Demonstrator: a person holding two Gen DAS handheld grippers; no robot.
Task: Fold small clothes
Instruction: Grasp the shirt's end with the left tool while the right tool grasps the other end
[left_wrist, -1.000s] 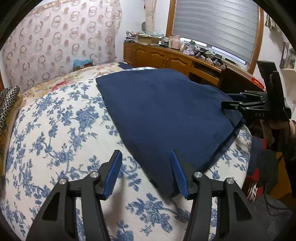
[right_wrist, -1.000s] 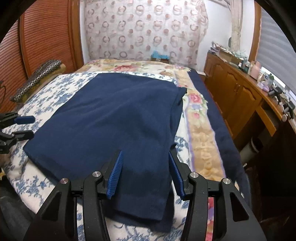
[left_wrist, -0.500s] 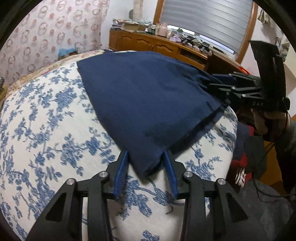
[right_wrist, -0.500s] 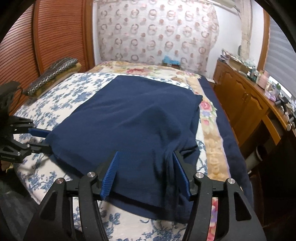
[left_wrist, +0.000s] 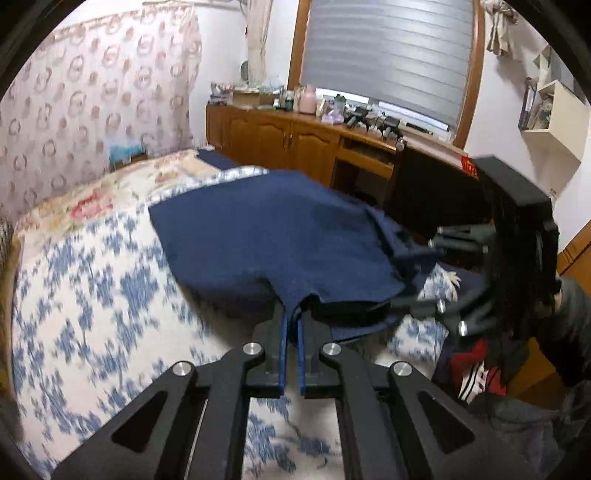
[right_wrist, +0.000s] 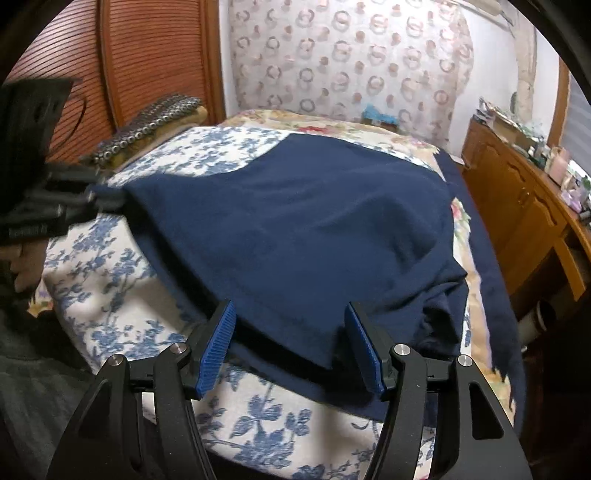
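A navy blue garment (left_wrist: 280, 236) lies spread on the bed's blue-flowered cover (left_wrist: 92, 295). My left gripper (left_wrist: 293, 332) is shut on its near corner and lifts that corner off the cover. In the right wrist view the garment (right_wrist: 295, 229) fills the middle. My right gripper (right_wrist: 291, 328) is open, its blue pads either side of the garment's near edge, which drapes between them. The left gripper (right_wrist: 99, 199) shows at the far left holding the other corner. The right gripper (left_wrist: 447, 280) shows at the right of the left wrist view.
A wooden dresser (left_wrist: 303, 140) with bottles and clutter runs along the bed's right side under a window. A beaded pillow (right_wrist: 147, 125) lies at the head by a wooden slatted wall (right_wrist: 122, 74). Dark and red clothing (left_wrist: 476, 373) hangs off the bed's foot.
My left gripper closed on the garment's corner and raised it. My right gripper stayed open and the garment's edge rose and bunched between its pads.
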